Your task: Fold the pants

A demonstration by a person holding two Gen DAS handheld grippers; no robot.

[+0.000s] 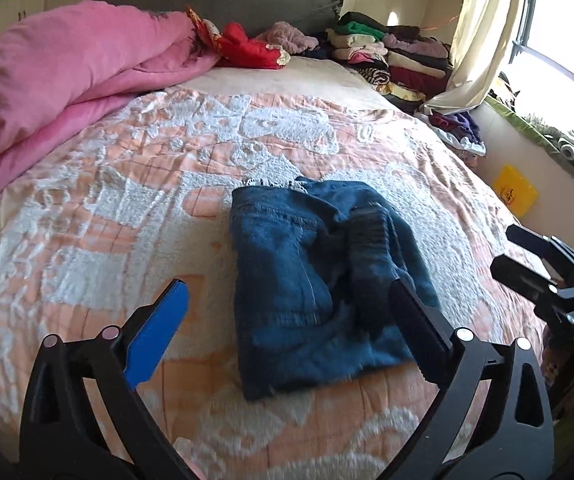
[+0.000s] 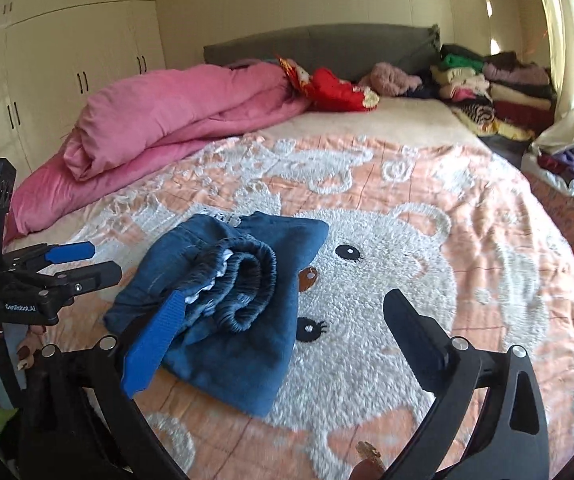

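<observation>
Folded blue pants (image 1: 319, 280) lie on the bed (image 1: 127, 220); left hand-held gripper (image 1: 287, 316), marked "GenRobot.AI", and right hand-held gripper (image 2: 287, 328) both stand released, grasping nothing

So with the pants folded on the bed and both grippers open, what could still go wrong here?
1. The elastic waistband sits bunched and curled on top of the pants, so the fold may spring loose.
2. The right gripper has its blue finger right over the bundle's edge; pulling away could snag it.
3. The left gripper straddles the pants too, and might drag them.
</observation>
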